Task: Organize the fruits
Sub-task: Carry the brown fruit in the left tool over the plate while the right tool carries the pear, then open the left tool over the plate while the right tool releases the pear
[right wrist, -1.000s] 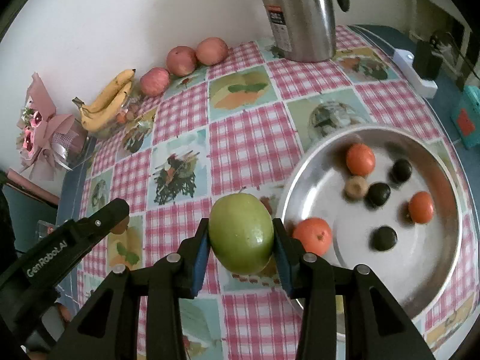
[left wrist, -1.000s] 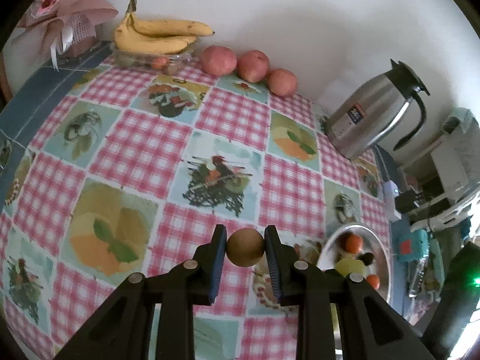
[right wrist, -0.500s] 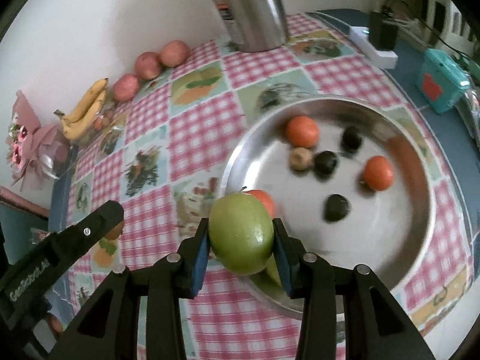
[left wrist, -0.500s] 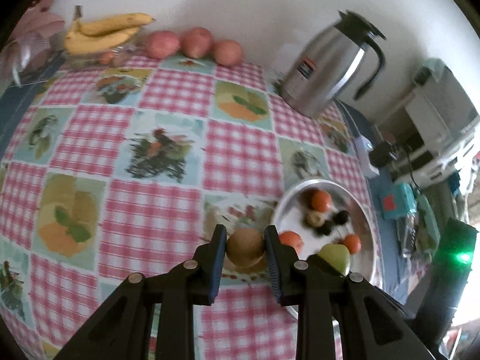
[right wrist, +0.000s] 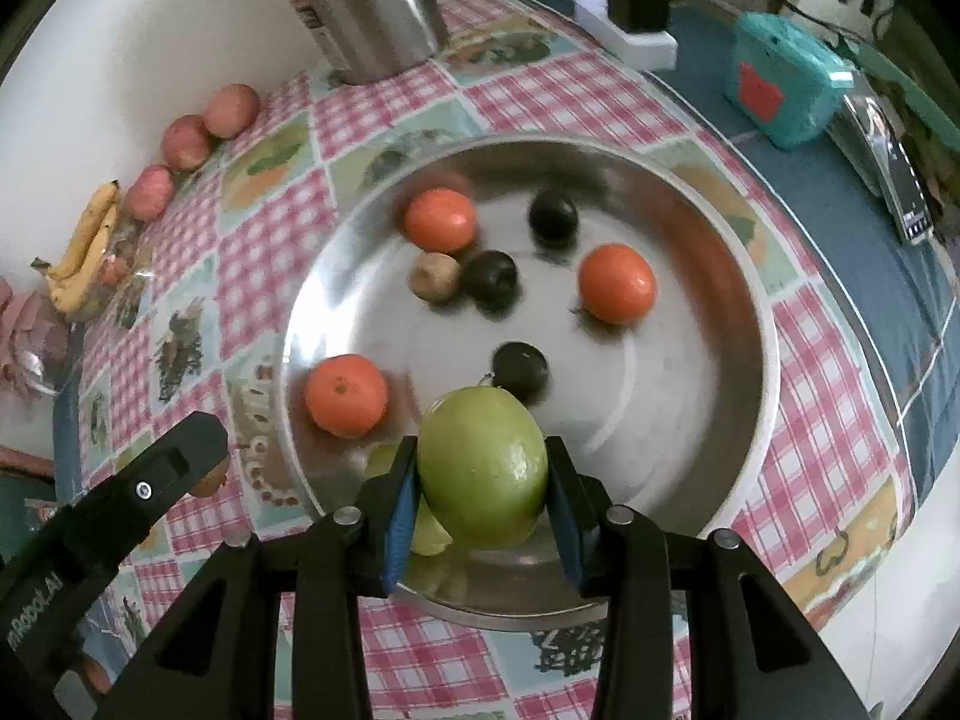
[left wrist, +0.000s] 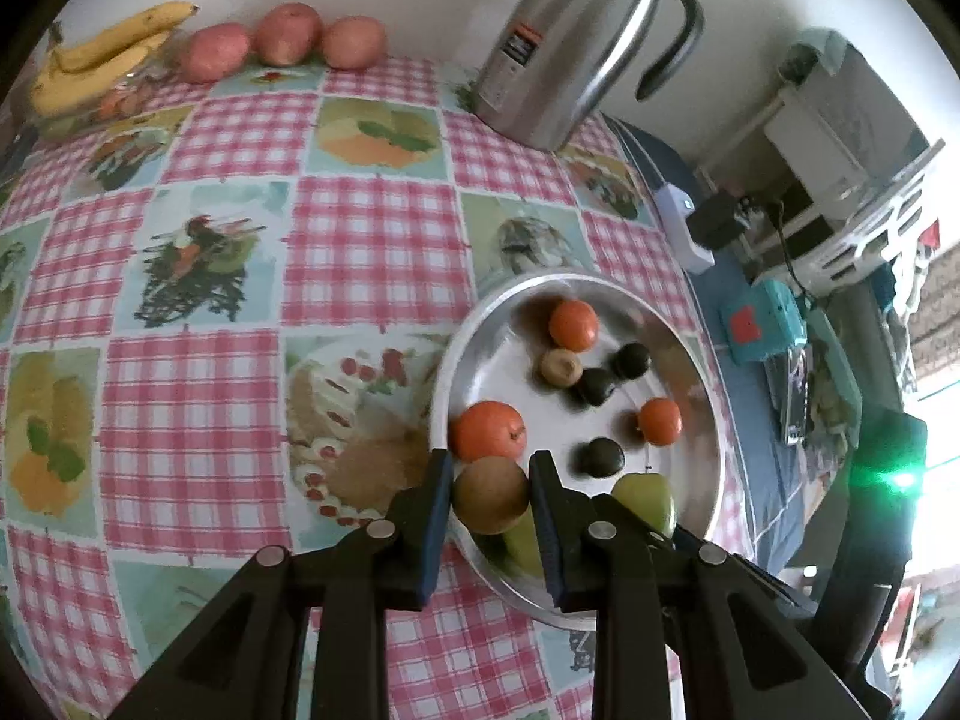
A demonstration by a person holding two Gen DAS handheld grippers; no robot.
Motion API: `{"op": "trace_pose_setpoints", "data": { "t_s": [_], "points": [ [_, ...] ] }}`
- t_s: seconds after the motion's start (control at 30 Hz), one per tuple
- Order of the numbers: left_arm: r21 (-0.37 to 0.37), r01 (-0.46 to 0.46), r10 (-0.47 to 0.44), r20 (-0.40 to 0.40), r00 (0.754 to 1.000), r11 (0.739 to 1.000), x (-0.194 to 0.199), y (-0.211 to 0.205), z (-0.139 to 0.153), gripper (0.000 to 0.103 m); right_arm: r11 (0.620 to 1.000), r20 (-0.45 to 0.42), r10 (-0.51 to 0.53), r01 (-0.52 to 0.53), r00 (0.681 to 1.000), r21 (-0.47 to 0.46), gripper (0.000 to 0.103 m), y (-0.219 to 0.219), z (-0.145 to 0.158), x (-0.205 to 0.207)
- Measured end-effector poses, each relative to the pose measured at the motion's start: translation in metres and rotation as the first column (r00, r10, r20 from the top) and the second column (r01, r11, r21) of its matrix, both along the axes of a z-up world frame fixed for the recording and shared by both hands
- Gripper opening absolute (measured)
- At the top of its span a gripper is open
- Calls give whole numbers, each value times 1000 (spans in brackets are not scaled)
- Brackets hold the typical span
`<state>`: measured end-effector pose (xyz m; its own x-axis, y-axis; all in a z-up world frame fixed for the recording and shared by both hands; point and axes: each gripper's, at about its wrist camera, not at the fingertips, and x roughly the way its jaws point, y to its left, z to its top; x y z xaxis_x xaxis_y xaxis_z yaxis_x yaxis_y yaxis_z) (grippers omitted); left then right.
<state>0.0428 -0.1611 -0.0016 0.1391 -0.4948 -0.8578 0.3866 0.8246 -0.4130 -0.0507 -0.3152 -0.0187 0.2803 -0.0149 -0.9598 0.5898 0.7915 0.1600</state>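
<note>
**Over the steel bowl, two fruits wait to drop among loose ones**

Above the near rim of the steel bowl [right wrist: 762,324], the green apple [right wrist: 483,468] sits clamped between the blue pads of the right gripper [right wrist: 483,495], and the brown fruit [left wrist: 490,495] is pinched in the narrow jaws of the left gripper [left wrist: 489,504], roughly over the bowl's left edge. Neither fruit appears to rest on the metal yet.

The risk lies in what is already inside. Three oranges [right wrist: 345,395], three dark round fruits [right wrist: 521,369] and a small tan one [right wrist: 435,276] lie loose on a smooth, sloping surface. An apple let go from height would likely strike the dark fruit just beyond it, or roll down the wall and scatter the others. The brown fruit hangs so close to the rim that a release there could send it outward onto the checked tablecloth [left wrist: 372,240] instead of in.

Both grippers crowd the same side of the bowl, so opening one while the other comes in could knock fingers together. The steel jug [left wrist: 564,54] and the blue box [right wrist: 780,81] stand well clear.
</note>
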Motion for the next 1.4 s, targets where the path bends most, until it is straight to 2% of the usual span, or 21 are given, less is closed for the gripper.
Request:
{"op": "trace_pose_setpoints", "data": {
  "t_s": [0.43, 0.87, 1.07, 1.13, 1.27, 1.33, 1.4],
  "points": [
    [39, 51, -49, -58, 997, 998, -6, -19, -31, 29, 999, -47, -39, 40, 998, 37, 42, -8, -11, -8],
    [30, 35, -33, -67, 997, 999, -5, -11, -30, 35, 997, -42, -50, 52, 998, 53, 42, -10, -14, -12],
    [92, -23, 25, -27, 999, 996, -2, 5, -24, 46, 999, -36, -34, 35, 999, 38, 41, -6, -12, -14],
    [128, -56, 57, -8, 998, 990, 1, 14, -23, 61, 999, -33, -28, 29, 999, 40, 41, -5, -12, -15],
    [182, -118, 116, 24, 993, 976, 4, 32, -22, 68, 1000, -16, -13, 14, 1000, 27, 41, -2, -9, -15],
    [205, -140, 135, 36, 990, 969, 4, 38, -24, 79, 1000, 4, -4, 4, 1000, 18, 44, -1, -5, -16],
    [222, -157, 148, 58, 987, 962, 3, 45, -23, 84, 1000, 12, 3, -3, 1000, -3, 50, 1, -2, -15]
  ]
}}
